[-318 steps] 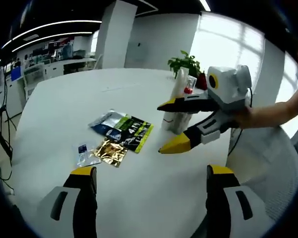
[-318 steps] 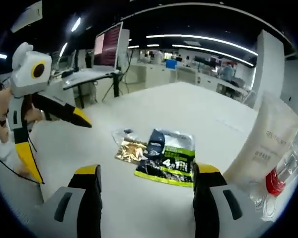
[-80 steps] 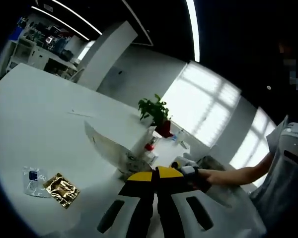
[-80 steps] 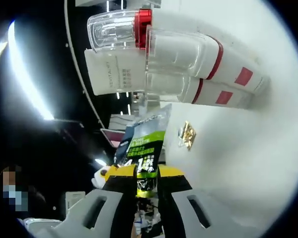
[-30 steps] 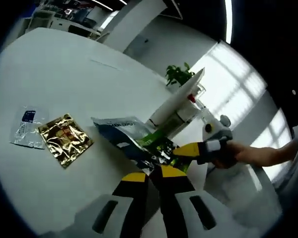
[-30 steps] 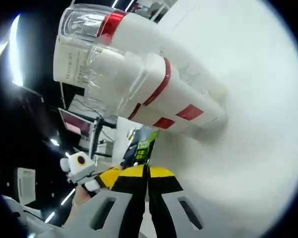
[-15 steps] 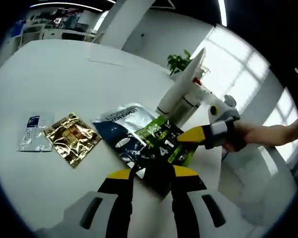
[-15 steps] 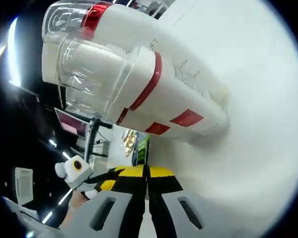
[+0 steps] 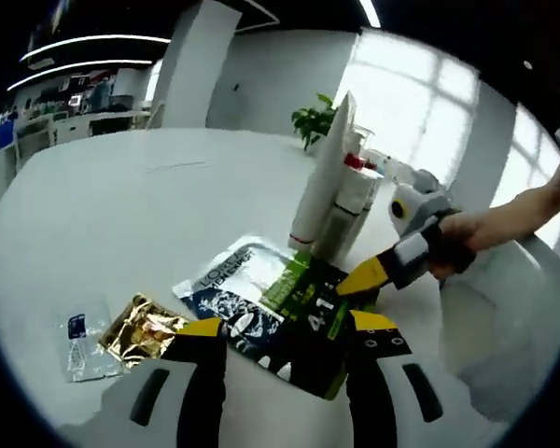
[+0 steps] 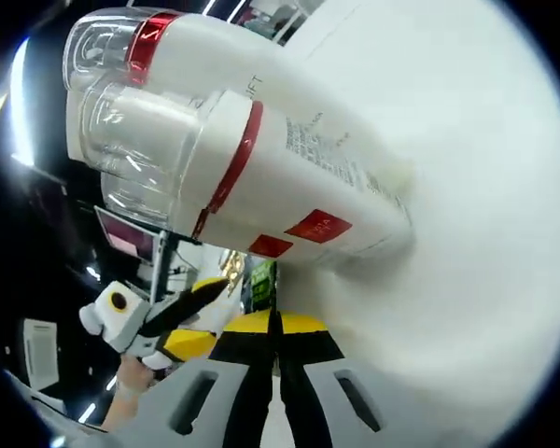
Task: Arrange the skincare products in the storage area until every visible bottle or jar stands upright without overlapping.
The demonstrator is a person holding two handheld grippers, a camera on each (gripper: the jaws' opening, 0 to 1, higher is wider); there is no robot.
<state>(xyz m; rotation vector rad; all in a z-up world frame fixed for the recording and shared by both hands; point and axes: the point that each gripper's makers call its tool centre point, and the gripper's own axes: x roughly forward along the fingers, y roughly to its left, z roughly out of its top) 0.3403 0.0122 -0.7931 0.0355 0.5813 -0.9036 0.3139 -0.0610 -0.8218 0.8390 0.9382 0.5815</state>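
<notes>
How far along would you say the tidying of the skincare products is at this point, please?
Done: the white bottles stand upright together on the table. In hand: the right gripper, jaws closed, sits at the edge of the green-and-black sachet; the left gripper is open just above it. Left: the sachet overlaps the blue-and-silver packet, and the gold packet and small clear sachet lie flat nearby.
</notes>
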